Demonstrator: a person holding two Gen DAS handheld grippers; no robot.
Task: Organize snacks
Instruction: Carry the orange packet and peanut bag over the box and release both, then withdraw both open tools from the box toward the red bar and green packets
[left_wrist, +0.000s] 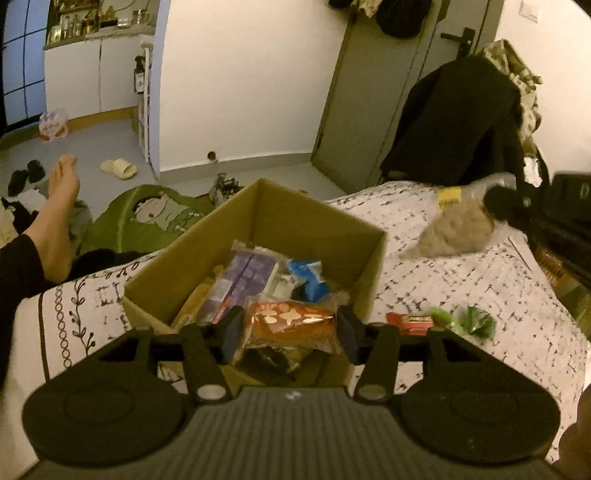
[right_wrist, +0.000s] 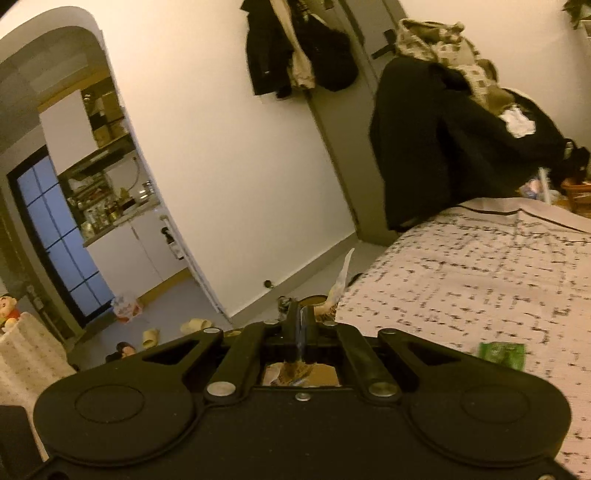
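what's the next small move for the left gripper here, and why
Probably open a little wider and back off: the left gripper has the red snack pack between its fingers above the cardboard box, where other snacks already lie.

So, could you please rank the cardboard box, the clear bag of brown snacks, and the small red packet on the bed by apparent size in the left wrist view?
1. cardboard box
2. clear bag of brown snacks, held up nearer the camera, so this rank is unsure
3. small red packet
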